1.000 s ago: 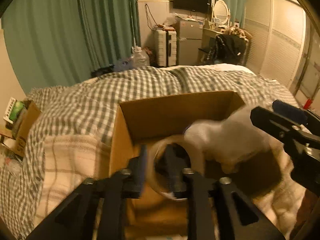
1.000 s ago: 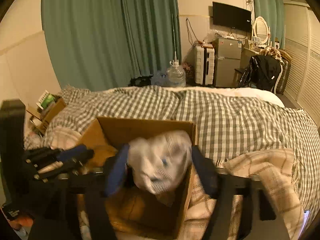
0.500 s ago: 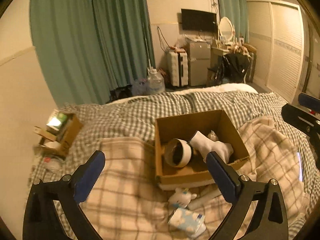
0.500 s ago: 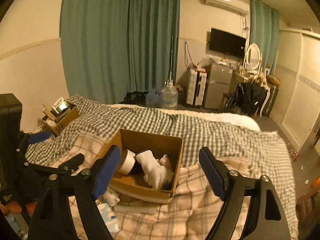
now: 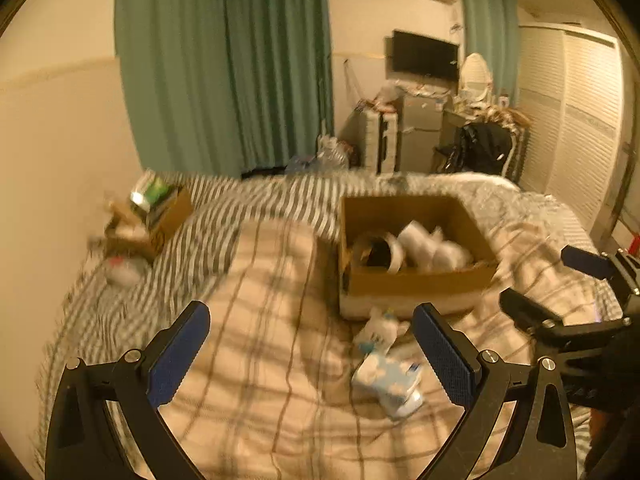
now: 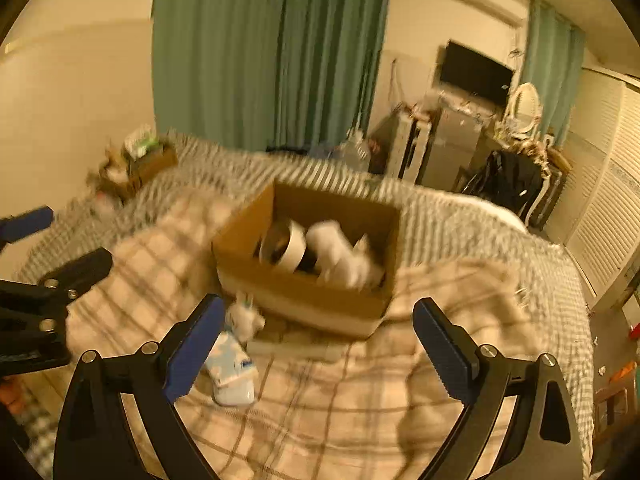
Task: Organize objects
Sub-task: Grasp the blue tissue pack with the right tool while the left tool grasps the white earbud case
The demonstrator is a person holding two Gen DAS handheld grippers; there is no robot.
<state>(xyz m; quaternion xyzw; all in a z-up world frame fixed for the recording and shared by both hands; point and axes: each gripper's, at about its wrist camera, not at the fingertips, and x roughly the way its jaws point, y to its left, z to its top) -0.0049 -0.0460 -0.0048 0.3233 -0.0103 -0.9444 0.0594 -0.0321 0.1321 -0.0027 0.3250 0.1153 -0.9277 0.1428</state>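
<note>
A cardboard box (image 5: 416, 284) (image 6: 304, 294) sits on the bed's plaid blanket. It holds a tape roll (image 5: 374, 255) (image 6: 282, 245) and a white sock (image 5: 434, 249) (image 6: 340, 254). A blue-and-white tissue pack (image 5: 390, 384) (image 6: 232, 372) and a small white item (image 5: 376, 330) (image 6: 244, 316) lie on the blanket in front of the box. My left gripper (image 5: 310, 350) is open and empty, above the blanket, pulled back from the box. My right gripper (image 6: 318, 344) is open and empty, also back from the box.
A second cardboard box (image 5: 154, 216) (image 6: 138, 164) of clutter stands at the bed's far left by the wall. Green curtains (image 5: 228, 68), a suitcase (image 5: 380, 142) and a dresser stand beyond the bed. A checked duvet (image 6: 460, 224) covers the far side.
A second ago both grippers were at the box, shut on the tape roll and the sock. Both opened, left the items in the box and drew back toward me.
</note>
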